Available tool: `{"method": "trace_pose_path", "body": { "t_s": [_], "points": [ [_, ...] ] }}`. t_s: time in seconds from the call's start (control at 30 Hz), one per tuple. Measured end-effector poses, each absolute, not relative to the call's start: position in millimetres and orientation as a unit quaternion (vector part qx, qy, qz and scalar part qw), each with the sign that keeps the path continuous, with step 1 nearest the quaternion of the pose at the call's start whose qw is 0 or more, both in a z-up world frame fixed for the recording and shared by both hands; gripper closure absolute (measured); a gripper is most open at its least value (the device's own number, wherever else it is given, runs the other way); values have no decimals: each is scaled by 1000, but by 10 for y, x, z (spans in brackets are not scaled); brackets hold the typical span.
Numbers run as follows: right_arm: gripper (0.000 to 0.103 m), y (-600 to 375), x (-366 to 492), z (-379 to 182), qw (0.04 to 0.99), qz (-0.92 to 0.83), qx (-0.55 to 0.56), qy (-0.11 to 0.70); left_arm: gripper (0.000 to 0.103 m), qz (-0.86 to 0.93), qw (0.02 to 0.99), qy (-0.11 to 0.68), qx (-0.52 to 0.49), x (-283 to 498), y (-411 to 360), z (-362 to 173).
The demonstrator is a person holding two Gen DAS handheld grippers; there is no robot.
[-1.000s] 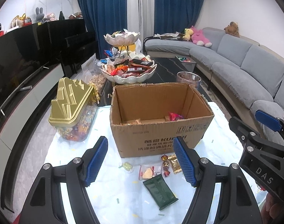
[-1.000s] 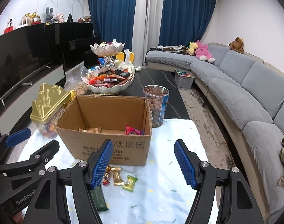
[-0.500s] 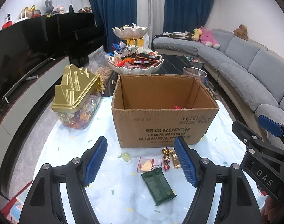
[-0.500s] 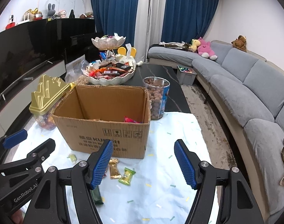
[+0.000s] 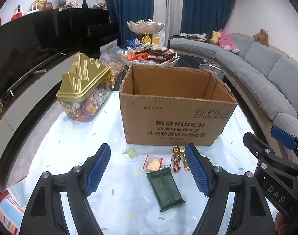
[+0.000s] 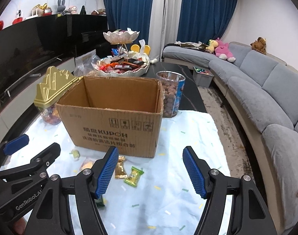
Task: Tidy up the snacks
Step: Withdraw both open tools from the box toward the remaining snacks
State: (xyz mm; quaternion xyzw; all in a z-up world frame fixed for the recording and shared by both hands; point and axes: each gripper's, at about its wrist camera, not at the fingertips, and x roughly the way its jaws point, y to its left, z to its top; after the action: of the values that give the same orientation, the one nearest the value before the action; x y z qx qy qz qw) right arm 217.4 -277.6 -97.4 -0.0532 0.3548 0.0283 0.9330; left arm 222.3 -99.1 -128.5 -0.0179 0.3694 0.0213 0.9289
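Both handheld grippers hang over a pale cloth (image 5: 74, 143) strewn with loose sweets: the left gripper (image 5: 148, 171) has just been widening its jaws, with nothing pressed between the blue pads, and the right gripper (image 6: 149, 171) stands just as open and empty. In front of an open cardboard box (image 5: 174, 121) lie six visible snacks, counting across both views: one dark green wafer packet (image 5: 165, 190), one clear pouch (image 5: 155, 162) with a yellow piece inside, one twist-wrapped red-and-gold candy (image 5: 176, 160), one gold sachet (image 6: 120, 167), one bright green wrapped candy (image 6: 133, 176) and one pale green candy (image 5: 131, 153). All look featherlight and crinkly, likely slick in their film (the pouch's contents may crumble), so a gentle pinch across the middle of the wafer packet, or on a candy's body rather than its twisted ends, seems the safest hold. One gold-lidded sweet jar (image 5: 84, 92) and one tub of brown balls (image 6: 171, 96) flank the box.
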Motion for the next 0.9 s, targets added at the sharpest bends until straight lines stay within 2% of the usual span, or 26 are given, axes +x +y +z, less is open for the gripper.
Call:
{"method": "trace_pose_path", "body": {
  "t_s": [0.4, 0.57, 0.9],
  "points": [
    [34, -2852, 2259, -1245, 925, 62, -58, 371, 25, 40, 927, 372, -31, 2194, -1124, -1547],
    [34, -2877, 2333, -1369, 921, 66, -66, 379, 22, 62, 921, 383, -40, 2244, -1140, -1686],
    [34, -2959, 2512, -1617, 903, 86, -51, 417, 22, 81, 904, 418, -47, 2331, -1211, -1938]
  ]
}}
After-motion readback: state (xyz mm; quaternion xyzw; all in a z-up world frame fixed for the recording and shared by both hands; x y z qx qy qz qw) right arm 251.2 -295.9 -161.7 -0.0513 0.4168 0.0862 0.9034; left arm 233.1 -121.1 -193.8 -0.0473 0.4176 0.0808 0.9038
